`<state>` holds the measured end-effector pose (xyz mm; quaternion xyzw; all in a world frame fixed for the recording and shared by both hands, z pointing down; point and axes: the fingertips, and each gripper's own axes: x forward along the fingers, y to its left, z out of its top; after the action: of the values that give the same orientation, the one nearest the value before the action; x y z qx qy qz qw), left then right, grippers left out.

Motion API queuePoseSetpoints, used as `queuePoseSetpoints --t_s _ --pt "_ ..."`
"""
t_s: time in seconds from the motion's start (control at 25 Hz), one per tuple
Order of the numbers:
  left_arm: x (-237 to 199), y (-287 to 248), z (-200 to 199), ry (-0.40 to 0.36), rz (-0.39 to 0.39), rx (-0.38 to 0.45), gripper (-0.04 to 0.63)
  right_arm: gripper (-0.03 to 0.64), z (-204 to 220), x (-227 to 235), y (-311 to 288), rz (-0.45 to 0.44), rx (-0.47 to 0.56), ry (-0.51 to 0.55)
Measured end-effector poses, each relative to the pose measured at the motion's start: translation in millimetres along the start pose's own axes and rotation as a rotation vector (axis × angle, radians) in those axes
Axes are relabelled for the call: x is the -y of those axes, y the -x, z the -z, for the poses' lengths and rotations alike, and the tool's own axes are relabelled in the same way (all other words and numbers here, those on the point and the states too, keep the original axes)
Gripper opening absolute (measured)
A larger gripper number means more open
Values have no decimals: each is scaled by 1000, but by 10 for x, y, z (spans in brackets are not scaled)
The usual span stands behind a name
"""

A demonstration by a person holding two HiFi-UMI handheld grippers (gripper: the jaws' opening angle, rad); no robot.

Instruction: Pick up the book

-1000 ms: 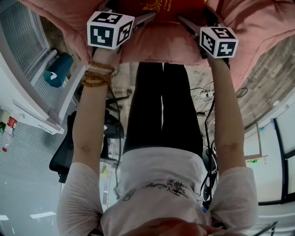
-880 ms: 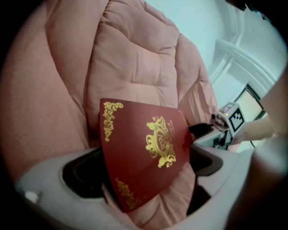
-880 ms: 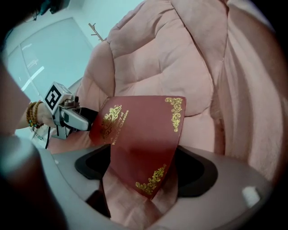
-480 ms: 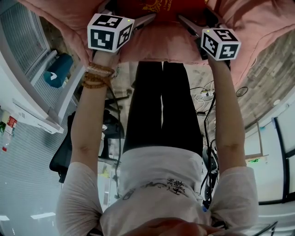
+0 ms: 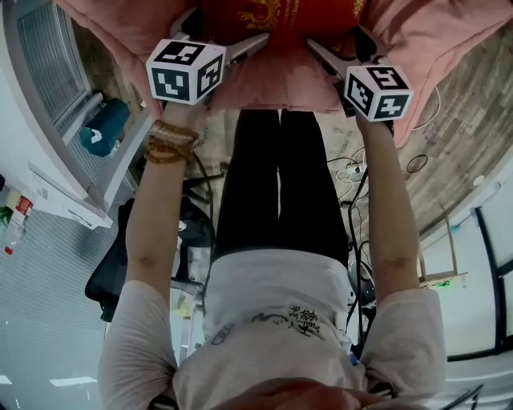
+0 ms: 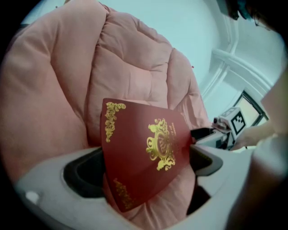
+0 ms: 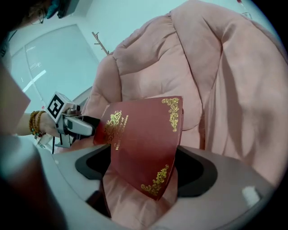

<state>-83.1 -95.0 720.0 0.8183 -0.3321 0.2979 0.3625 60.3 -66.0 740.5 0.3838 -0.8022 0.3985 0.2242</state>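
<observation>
A dark red book [image 5: 276, 14] with gold ornament is at the top of the head view, over a pink padded cushion [image 5: 272, 84]. My left gripper [image 5: 224, 28] holds its left side and my right gripper [image 5: 341, 40] its right side. In the left gripper view a corner of the book [image 6: 144, 152] fills the gap between the jaws of that gripper [image 6: 148, 166], tilted and off the cushion [image 6: 67, 81]. The right gripper view shows the book [image 7: 144, 139] wedged the same way in the right gripper [image 7: 144, 170], whose jaws have just been closing on it.
The person's dark-trousered legs [image 5: 280, 176] are below the cushion. Cables and a power strip [image 5: 353, 168] lie on the wood floor at the right. A black chair [image 5: 112, 272] and a teal object [image 5: 100, 128] by a white shelf are at the left.
Both grippers have risen with the book between them. More of the red cover shows in the head view now, and the marker cubes sit nearer the camera.
</observation>
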Motion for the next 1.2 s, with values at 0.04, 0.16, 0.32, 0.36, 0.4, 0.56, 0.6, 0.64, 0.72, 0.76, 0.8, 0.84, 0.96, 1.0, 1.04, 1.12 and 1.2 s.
queuePoseSetpoints --t_s 0.04,0.16,0.32,0.36,0.4,0.56,0.6,0.64,0.72,0.76,0.8,0.84,0.96,1.0,1.04,1.12,1.2 --pt "42 49 -6 5 2 0 575 453 -32 -34 59 2 4 -6" --pt "176 173 -130 1 -2 11 575 459 -214 -89 253 6 30 -7" --pt "371 399 -417 -12 1 57 575 460 -535 -181 547 7 69 27" --pt "414 465 -490 -17 1 69 575 460 -621 -212 618 6 80 37" --pt "454 530 -570 -23 0 82 575 460 -710 -242 685 6 92 47" --pt "613 789 -888 -46 -8 139 575 460 -1021 -391 980 10 140 77" --pt "654 864 -963 -51 -7 151 575 461 -1080 -442 1056 11 146 85" --pt "692 947 -1043 -57 -8 162 575 460 -1141 -497 1129 10 150 95" --pt "776 1129 -1219 -74 -14 185 575 461 -1284 -611 1280 7 163 113" --pt "827 1227 -1312 -84 -18 196 575 460 -1366 -668 1364 5 173 119" --pt "883 1328 -1409 -93 -23 210 575 460 -1456 -725 1454 3 186 124" --pt "941 1431 -1510 -101 -27 226 575 460 -1551 -781 1547 0 200 131" --pt "1120 1770 -1798 -126 -36 274 575 460 -1826 -977 1834 -4 237 161" --pt "1178 1896 -1879 -135 -39 287 575 459 -1910 -1060 1931 -4 248 171" --pt "1236 2025 -1959 -144 -42 302 575 459 -1996 -1148 2031 -4 261 180" --pt "1347 2282 -2121 -159 -51 333 575 459 -2178 -1324 2229 -6 289 202" --pt "1458 2533 -2275 -170 -62 366 575 459 -2347 -1492 2421 -11 314 226"
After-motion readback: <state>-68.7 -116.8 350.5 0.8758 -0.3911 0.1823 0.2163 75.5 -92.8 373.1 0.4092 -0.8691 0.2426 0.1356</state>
